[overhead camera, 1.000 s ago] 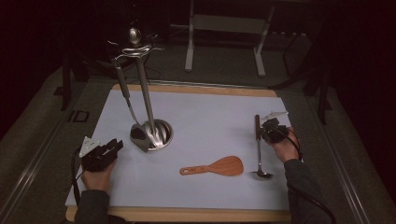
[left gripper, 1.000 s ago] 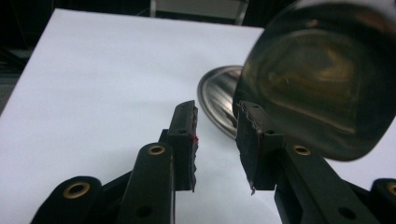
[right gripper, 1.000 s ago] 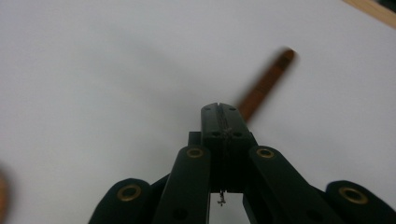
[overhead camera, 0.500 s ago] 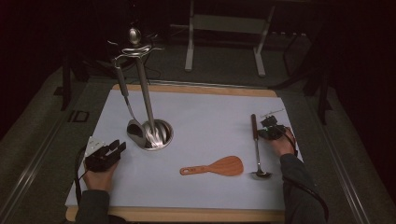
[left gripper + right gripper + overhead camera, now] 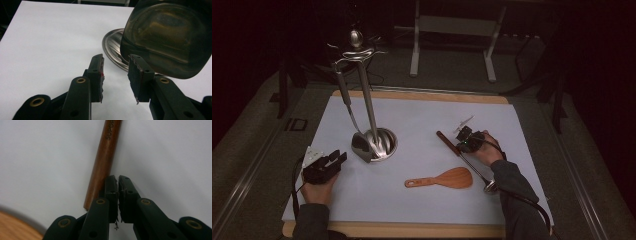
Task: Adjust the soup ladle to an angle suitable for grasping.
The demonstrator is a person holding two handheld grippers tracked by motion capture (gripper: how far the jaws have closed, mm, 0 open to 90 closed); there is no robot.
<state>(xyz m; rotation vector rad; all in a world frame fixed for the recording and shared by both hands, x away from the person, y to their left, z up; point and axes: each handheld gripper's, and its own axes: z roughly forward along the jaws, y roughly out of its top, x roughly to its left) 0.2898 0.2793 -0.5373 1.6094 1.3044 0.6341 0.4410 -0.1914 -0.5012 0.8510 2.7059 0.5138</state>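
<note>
Dark floor and metal stand legs surround a wooden table (image 5: 422,96) covered by a pale sheet (image 5: 422,125), seen from the high view. Right of centre in that frame, the right gripper (image 5: 460,137) sits beside a long ladle (image 5: 467,162) with a brown wooden handle; the handle's tip points to the upper left, and its metal bowl lies low near the person's right sleeve. In the right gripper view the handle (image 5: 103,162) runs from the top centre down to the lower left, and its side passes just left of the left jaw, touching or nearly so. The right gripper (image 5: 118,181) has its jaws almost together, a thin slit between them with nothing in it; they have just been opening slightly.

A wooden spatula (image 5: 443,178) lies flat at lower centre, apart from both grippers.

At lower left, the left gripper (image 5: 338,157) rests with its jaws apart and empty. Its own view shows the left gripper (image 5: 115,72) facing a hanging metal utensil (image 5: 167,40) at upper right and the utensil stand (image 5: 374,142) base behind it.
</note>
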